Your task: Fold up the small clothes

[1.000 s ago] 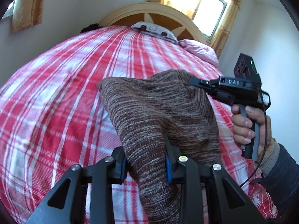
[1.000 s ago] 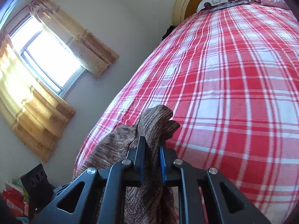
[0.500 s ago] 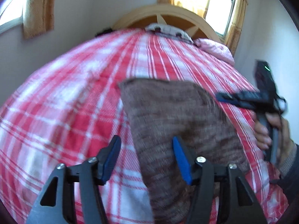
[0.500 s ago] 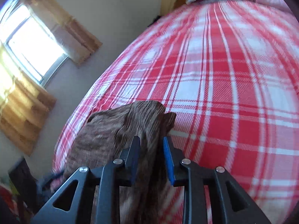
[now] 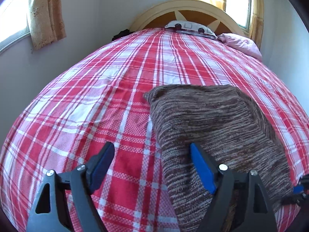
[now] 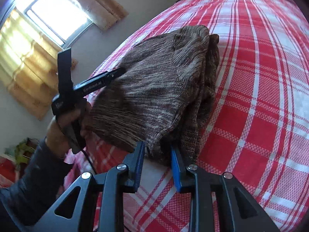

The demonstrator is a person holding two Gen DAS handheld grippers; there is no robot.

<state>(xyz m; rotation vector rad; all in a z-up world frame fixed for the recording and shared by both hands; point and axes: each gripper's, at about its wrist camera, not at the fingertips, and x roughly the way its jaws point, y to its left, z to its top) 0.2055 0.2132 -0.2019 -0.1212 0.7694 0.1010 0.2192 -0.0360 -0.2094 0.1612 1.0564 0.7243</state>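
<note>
The fingers of the left gripper (image 5: pixel 151 146) stand wide apart, having just been opening, and grip nothing; the brown sweater (image 5: pixel 212 127) lies flat on the checked bed cover (image 5: pixel 96 104), its near edge running under the right-hand finger.

From the right wrist, the right gripper (image 6: pixel 156 146) has just been closing, and its fingers pinch the near edge of the sweater, which shows several stacked layers along its right side. A hand (image 6: pixel 67 123) holds the other tool beside the bundle.

The fold looks largely made and laid down. What seems left is releasing this last edge, and perhaps smoothing or one more fold.
</note>
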